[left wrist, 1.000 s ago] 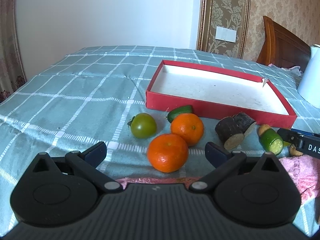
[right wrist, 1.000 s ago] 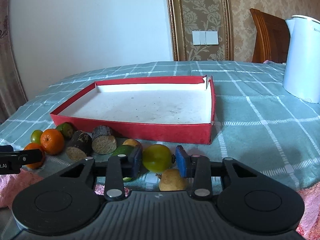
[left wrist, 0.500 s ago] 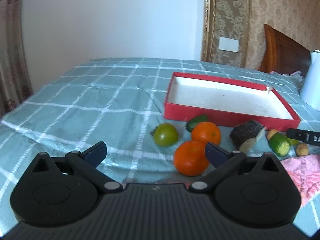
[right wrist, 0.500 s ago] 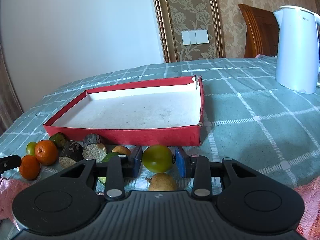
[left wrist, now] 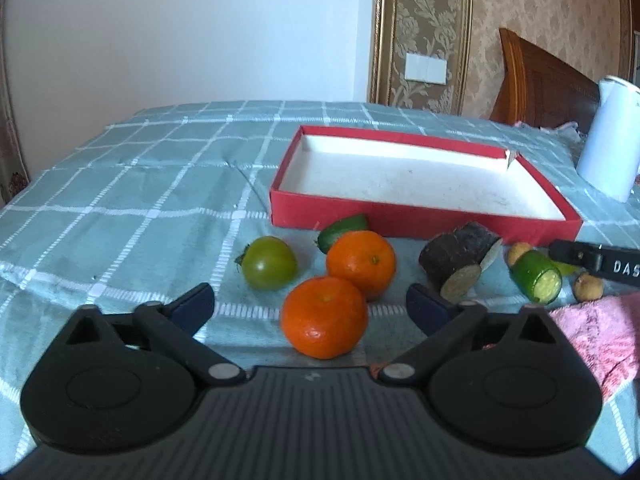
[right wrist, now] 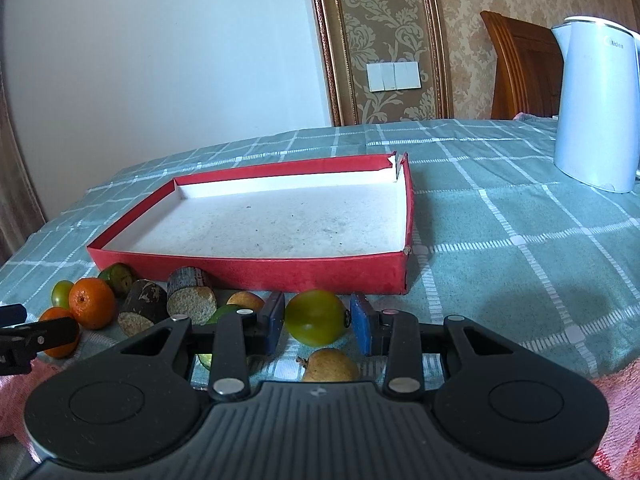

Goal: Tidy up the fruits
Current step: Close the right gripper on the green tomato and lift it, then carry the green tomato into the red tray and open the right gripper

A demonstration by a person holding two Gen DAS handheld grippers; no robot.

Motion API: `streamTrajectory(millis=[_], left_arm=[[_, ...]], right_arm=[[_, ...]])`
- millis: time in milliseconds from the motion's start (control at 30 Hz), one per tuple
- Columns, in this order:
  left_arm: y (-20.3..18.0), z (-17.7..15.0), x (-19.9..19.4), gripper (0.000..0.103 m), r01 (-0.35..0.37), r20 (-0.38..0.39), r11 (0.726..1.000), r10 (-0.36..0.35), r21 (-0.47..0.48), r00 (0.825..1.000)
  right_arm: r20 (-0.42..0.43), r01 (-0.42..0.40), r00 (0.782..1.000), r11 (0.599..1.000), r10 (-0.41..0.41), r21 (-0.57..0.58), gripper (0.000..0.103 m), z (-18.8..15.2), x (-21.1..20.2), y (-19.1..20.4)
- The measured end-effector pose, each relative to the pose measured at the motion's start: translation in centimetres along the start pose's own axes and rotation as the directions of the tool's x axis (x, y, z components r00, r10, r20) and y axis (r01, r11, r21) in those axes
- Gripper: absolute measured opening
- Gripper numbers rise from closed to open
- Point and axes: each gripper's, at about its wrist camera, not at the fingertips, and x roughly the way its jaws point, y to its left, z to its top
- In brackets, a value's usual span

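Observation:
My right gripper (right wrist: 318,318) is shut on a yellow-green tomato (right wrist: 316,317), just in front of the empty red tray (right wrist: 256,270). A small brown fruit (right wrist: 330,365) lies below it. My left gripper (left wrist: 310,306) is open, with the nearer of two oranges (left wrist: 324,317) between its fingers. The second orange (left wrist: 361,264), a green tomato (left wrist: 269,263), a cucumber piece (left wrist: 537,277) and a dark cut root (left wrist: 456,266) lie in front of the tray (left wrist: 420,216).
A white kettle (right wrist: 596,104) stands at the right on the checked green cloth (right wrist: 520,240). A pink towel (left wrist: 600,340) lies at the near edge. A wooden chair (right wrist: 520,68) stands behind the table.
The left gripper swung away left, then came back over the near orange. The right gripper stays shut on the tomato and has lifted slightly.

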Motion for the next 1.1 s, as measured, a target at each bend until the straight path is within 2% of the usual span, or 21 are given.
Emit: streamTrajectory(millis=[100, 233, 400, 767, 967, 1100], left_arm=[[0.1, -0.2, 0.8, 0.081, 0.02, -0.041, 1.0, -0.02, -0.002, 0.999], [-0.2, -0.6, 1.0, 0.074, 0.025, -0.028, 0.999, -0.025, 0.02, 0.999], [-0.3, -0.6, 0.8, 0.045, 0.056, -0.011, 0.998, -0.056, 0.031, 0.998], [0.5, -0.9, 0.7, 0.042, 0.086, 0.016, 0.996, -0.086, 0.018, 0.996], [0.4, -1.0, 0.5, 0.042, 0.089, 0.021, 0.996, -0.089, 0.022, 0.996], [0.4, -1.1, 0.4, 0.042, 0.091, 0.021, 0.996, -0.091, 0.024, 0.996]], right_arm=[[0.0, -0.001, 1.0, 1.0, 0.001, 0.001, 0.035, 0.0, 0.0, -0.1], [-0.001, -0.003, 1.0, 1.0, 0.003, 0.0, 0.035, 0.0, 0.0, -0.1], [0.002, -0.004, 1.0, 1.0, 0.004, 0.0, 0.035, 0.0, -0.1, -0.2], [0.036, -0.004, 0.999, 1.0, 0.004, -0.002, 0.035, 0.5, -1.3, -0.3], [0.124, 0.034, 0.992, 0.998, -0.027, -0.056, 0.035, 3.5, -2.3, -0.1], [0.138, 0.067, 0.989, 0.994, -0.054, -0.09, 0.035, 5.5, -0.1, 0.1]])
